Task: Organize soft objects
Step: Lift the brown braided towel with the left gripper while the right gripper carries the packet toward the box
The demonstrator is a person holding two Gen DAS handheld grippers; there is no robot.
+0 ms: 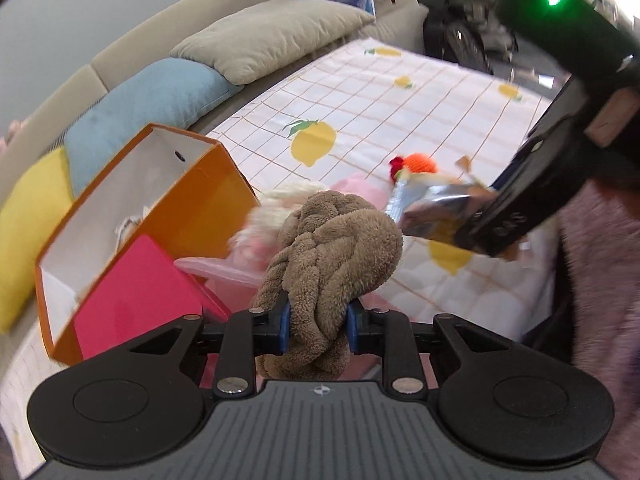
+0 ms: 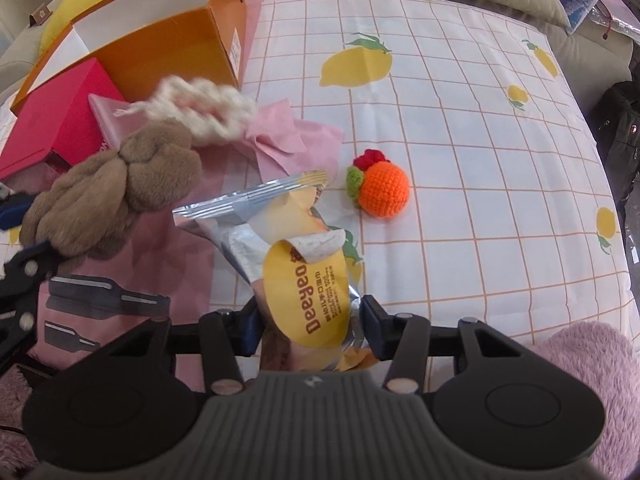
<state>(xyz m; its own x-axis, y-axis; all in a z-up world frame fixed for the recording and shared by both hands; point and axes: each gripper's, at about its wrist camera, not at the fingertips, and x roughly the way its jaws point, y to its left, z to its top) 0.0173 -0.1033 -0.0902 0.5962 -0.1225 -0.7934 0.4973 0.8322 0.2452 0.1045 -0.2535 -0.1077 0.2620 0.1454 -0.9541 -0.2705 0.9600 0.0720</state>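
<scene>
My left gripper (image 1: 317, 326) is shut on a brown braided plush (image 1: 332, 248) and holds it above the table; the plush also shows in the right wrist view (image 2: 108, 188). A cream braided piece (image 2: 200, 108) hangs off the plush's far end, blurred. My right gripper (image 2: 310, 328) is shut on a silver and yellow snack packet (image 2: 296, 264), seen in the left wrist view (image 1: 432, 208) just right of the plush. An orange crochet ball (image 2: 382, 188) lies on the cloth beyond the packet. An open orange box (image 1: 140, 208) stands to the left.
A red box (image 2: 52, 120) leans at the orange box's front. A pink packet (image 2: 292, 140) lies beside them. The lemon-print cloth (image 2: 480, 120) covers the table. Blue (image 1: 148, 108), yellow (image 1: 28, 224) and beige (image 1: 272, 36) cushions line the sofa behind.
</scene>
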